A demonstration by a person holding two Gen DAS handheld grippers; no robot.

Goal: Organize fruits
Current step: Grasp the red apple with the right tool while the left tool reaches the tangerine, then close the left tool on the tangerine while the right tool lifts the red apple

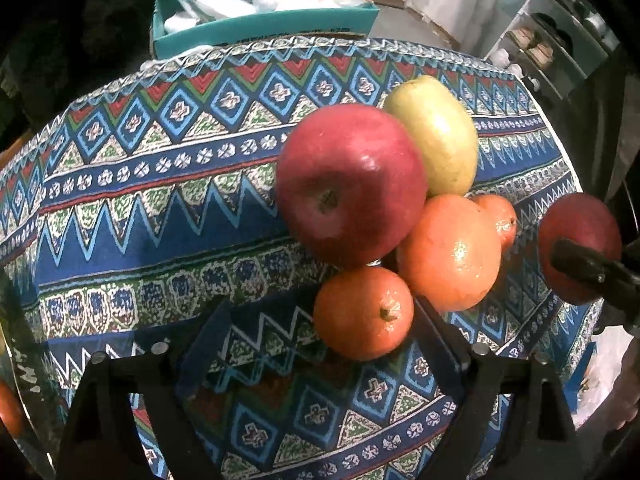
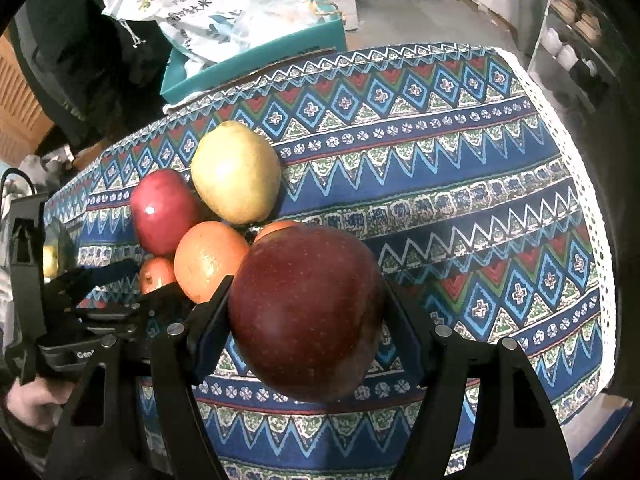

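Note:
A pile of fruit sits on the patterned tablecloth (image 1: 160, 208): a big red apple (image 1: 350, 184), a yellow-green pear (image 1: 436, 136), a large orange (image 1: 450, 252), a small orange (image 1: 362, 314) and another small orange (image 1: 498, 218) behind. My left gripper (image 1: 320, 344) is open, its fingers either side of the near small orange. My right gripper (image 2: 308, 312) is shut on a dark red apple (image 2: 306, 312), held just right of the pile; it also shows in the left wrist view (image 1: 576, 244). The pile shows in the right wrist view: pear (image 2: 236, 172), red apple (image 2: 164, 212), large orange (image 2: 210, 260).
A teal box (image 1: 264, 28) with plastic bags stands beyond the table's far edge, also in the right wrist view (image 2: 256, 60). Shelving (image 2: 576, 36) stands at the far right. The cloth's white fringe (image 2: 576, 184) marks the table's right edge.

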